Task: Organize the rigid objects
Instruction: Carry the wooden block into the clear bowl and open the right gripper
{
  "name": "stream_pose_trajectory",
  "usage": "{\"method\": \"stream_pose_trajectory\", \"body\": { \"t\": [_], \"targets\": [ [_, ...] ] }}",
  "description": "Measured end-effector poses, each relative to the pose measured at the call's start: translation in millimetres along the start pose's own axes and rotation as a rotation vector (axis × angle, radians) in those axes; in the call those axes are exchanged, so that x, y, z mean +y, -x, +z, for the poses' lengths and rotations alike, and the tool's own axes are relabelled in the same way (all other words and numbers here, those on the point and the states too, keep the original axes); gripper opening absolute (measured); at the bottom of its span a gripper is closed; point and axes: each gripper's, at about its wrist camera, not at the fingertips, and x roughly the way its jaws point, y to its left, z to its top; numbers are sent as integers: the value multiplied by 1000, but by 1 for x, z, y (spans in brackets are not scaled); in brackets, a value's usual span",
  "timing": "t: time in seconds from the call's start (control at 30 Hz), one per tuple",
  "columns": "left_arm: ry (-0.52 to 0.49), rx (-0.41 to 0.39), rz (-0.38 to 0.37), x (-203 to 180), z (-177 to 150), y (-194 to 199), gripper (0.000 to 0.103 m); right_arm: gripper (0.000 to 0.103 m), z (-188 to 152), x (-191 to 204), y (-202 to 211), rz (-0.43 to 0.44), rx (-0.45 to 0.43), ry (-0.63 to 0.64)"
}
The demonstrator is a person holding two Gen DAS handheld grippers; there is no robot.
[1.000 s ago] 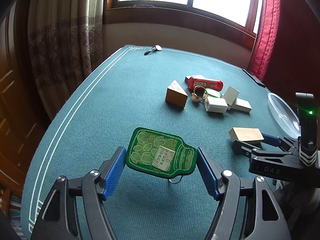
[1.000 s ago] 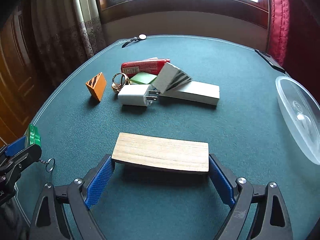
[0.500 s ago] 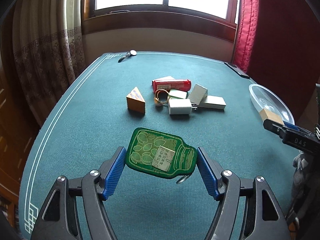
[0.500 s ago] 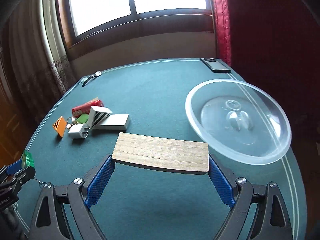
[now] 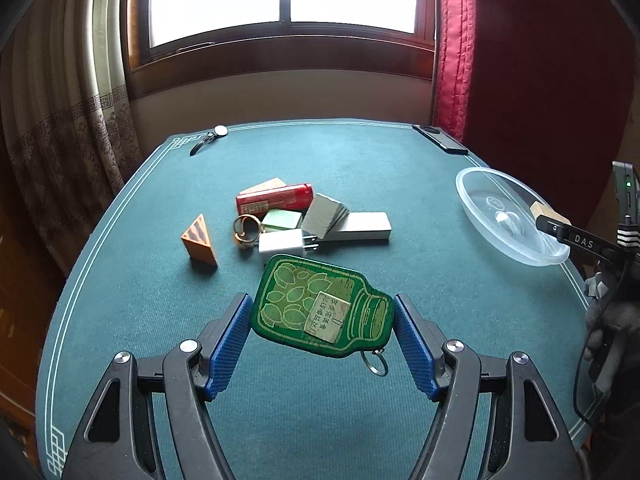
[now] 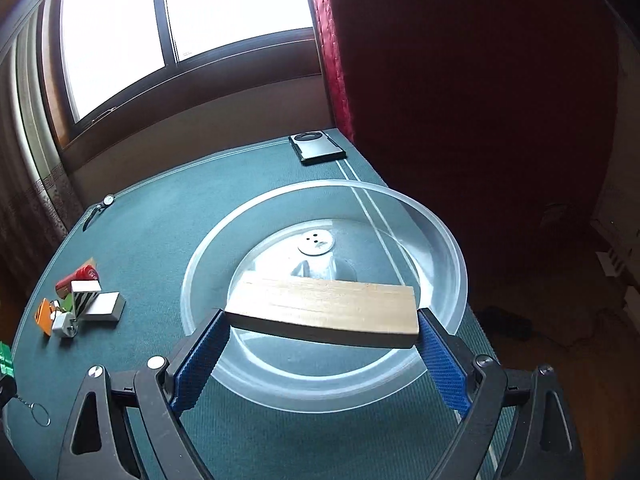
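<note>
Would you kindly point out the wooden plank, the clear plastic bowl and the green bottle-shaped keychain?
wooden plank (image 6: 324,304): right wrist view, top face.
clear plastic bowl (image 6: 444,240): right wrist view, far rim.
green bottle-shaped keychain (image 5: 296,300): left wrist view, leaf-printed body.

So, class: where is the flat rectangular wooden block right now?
In the right wrist view, the wooden block is clamped in the right gripper, above the clear round plastic bowl.

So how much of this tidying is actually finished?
Nothing sits in the clear bowl yet. In hand: the right gripper holds a wooden block over the bowl, and the left gripper holds a green bottle-shaped tag. Left: the pile on the green table.
</note>
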Motion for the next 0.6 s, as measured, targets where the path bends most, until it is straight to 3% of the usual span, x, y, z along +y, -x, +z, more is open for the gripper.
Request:
{"method": "stream_pose_trajectory", "body": {
  "t": [0.33,0.6],
  "targets": [
    [-87,2,-30,-56,24,-19,72,97,-4,-40,0,-29,-56,-114],
    [-134,6,-113,-105,46,-45,72,97,-13,-49,12,-99,-137,-169]
  ]
}}
